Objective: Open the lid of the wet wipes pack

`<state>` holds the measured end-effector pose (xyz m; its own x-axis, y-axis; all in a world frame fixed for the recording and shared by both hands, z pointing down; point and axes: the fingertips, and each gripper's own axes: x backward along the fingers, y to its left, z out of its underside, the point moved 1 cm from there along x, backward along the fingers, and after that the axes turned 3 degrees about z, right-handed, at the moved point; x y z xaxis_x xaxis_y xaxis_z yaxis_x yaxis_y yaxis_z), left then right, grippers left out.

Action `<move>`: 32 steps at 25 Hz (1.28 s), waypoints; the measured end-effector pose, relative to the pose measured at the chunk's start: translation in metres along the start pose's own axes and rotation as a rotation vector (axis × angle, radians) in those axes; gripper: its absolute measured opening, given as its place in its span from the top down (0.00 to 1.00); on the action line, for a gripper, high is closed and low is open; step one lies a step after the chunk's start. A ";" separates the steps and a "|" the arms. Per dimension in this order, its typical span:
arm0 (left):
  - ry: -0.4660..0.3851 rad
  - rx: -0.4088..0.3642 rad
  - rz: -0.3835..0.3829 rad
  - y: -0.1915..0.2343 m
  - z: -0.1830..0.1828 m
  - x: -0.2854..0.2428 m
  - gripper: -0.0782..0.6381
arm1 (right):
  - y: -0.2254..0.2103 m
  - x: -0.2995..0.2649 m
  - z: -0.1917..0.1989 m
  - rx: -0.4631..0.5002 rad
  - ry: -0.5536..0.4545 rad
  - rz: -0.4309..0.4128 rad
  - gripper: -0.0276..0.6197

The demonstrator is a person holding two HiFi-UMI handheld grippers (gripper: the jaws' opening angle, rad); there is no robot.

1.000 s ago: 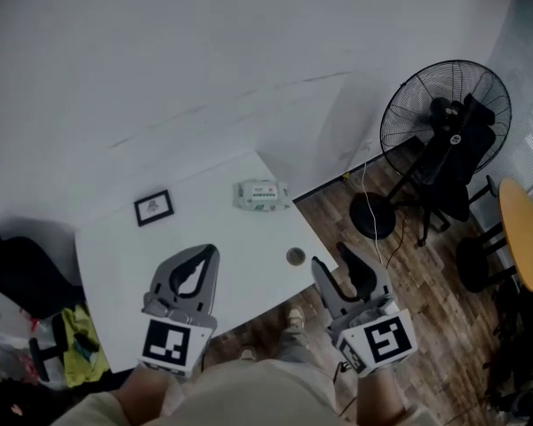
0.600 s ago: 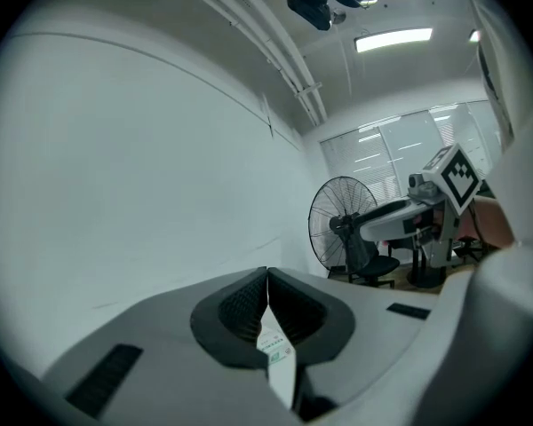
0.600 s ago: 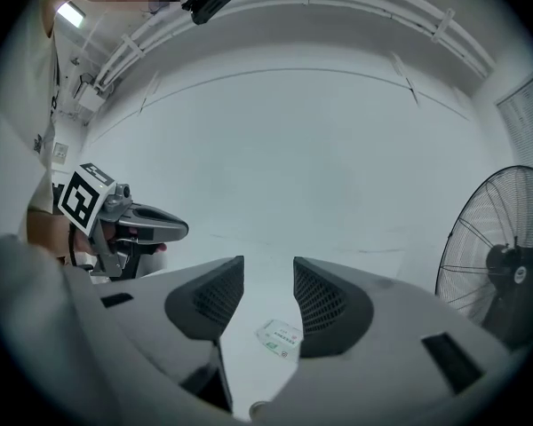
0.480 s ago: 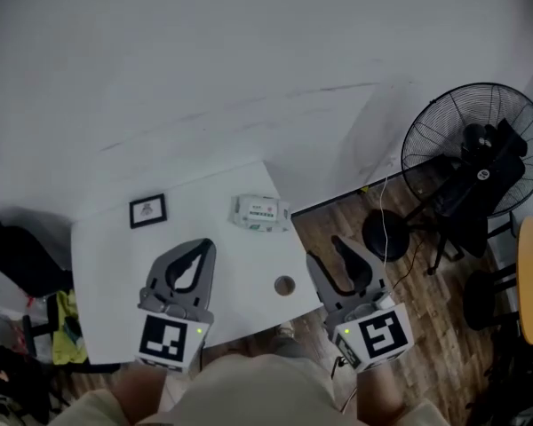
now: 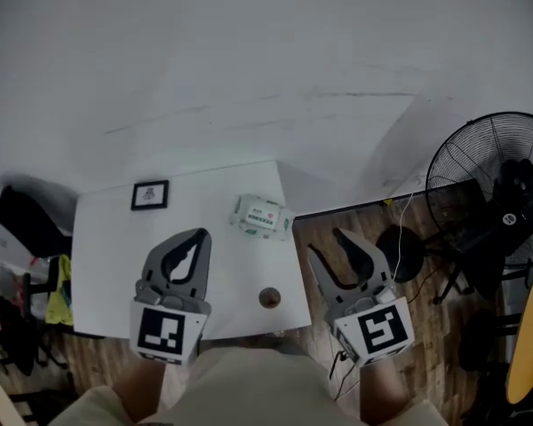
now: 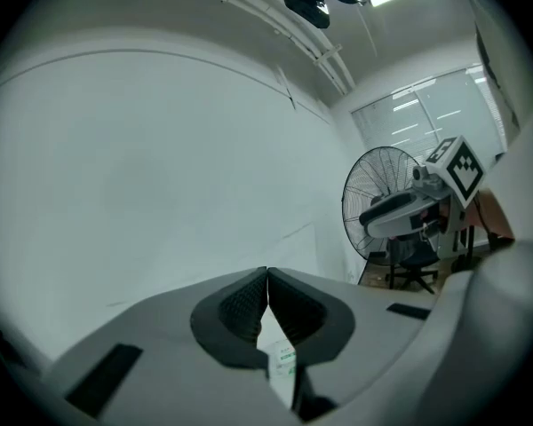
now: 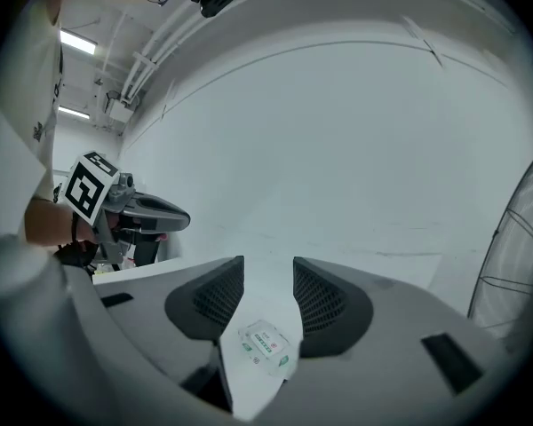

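Observation:
The wet wipes pack point(image 5: 262, 217) is a white packet with a green-printed lid, lying flat near the right edge of the white table point(image 5: 107, 247). Its lid looks flat and closed. My left gripper point(image 5: 198, 238) hovers over the table short of the pack, jaws shut with nothing between them. My right gripper point(image 5: 329, 248) hangs open just off the table's right edge, near the pack. In the left gripper view the pack point(image 6: 282, 362) peeks out below the touching jaws of the left gripper point(image 6: 266, 273). Through the gap of the right gripper point(image 7: 268, 282) the pack point(image 7: 265, 343) lies ahead.
A small black picture frame point(image 5: 150, 194) lies at the table's far left. A round cable hole point(image 5: 269, 298) sits near the front edge. A standing fan point(image 5: 497, 185) and its cord are on the wooden floor to the right. A white wall rises behind the table.
The head view has swung: table and pack now sit squarer and closer under the grippers, and the fan has slid to the right. Both grippers keep their states.

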<state>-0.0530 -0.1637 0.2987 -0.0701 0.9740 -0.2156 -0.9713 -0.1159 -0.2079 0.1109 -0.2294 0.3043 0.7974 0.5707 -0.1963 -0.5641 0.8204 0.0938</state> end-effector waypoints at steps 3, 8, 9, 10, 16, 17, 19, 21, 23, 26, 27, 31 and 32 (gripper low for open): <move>-0.003 -0.023 -0.036 -0.001 -0.006 -0.002 0.86 | -0.007 -0.005 0.002 0.000 -0.006 -0.032 0.67; 0.011 0.007 -0.060 0.006 -0.005 0.007 0.86 | 0.000 -0.013 0.007 -0.010 0.001 -0.075 0.67; 0.013 0.013 -0.060 0.007 -0.004 0.009 0.86 | 0.002 -0.014 0.007 -0.010 -0.002 -0.081 0.67; 0.013 0.017 -0.059 0.010 -0.002 0.010 0.86 | 0.004 -0.016 0.006 -0.005 -0.006 -0.085 0.67; 0.016 0.052 -0.048 0.025 0.006 0.018 0.86 | 0.020 -0.024 0.008 0.015 0.023 -0.084 0.67; 0.013 0.053 -0.046 0.028 0.006 0.018 0.86 | 0.021 -0.026 0.010 0.011 0.031 -0.078 0.67; 0.007 0.053 -0.041 0.032 0.006 0.017 0.86 | 0.020 -0.029 0.010 0.006 0.036 -0.060 0.67; 0.004 0.054 -0.035 0.036 0.006 0.017 0.86 | 0.020 -0.031 0.008 0.006 0.032 -0.045 0.67; 0.001 0.058 -0.033 0.040 0.007 0.016 0.86 | 0.021 -0.034 0.006 0.014 0.032 -0.039 0.67; 0.004 0.068 -0.030 0.045 0.011 0.014 0.86 | 0.024 -0.038 0.007 0.025 0.050 -0.043 0.67; 0.009 0.068 -0.026 0.046 0.013 0.012 0.86 | 0.025 -0.041 0.009 0.028 0.059 -0.043 0.67; 0.044 0.060 0.003 0.047 0.022 -0.001 0.86 | 0.018 -0.053 0.010 0.048 0.062 -0.015 0.69; 0.055 0.060 0.009 0.047 0.025 -0.007 0.86 | 0.016 -0.058 0.010 0.055 0.061 -0.012 0.72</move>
<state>-0.1041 -0.1710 0.3145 -0.0682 0.9605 -0.2699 -0.9827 -0.1114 -0.1481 0.0581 -0.2490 0.3274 0.7883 0.5591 -0.2569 -0.5407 0.8287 0.1445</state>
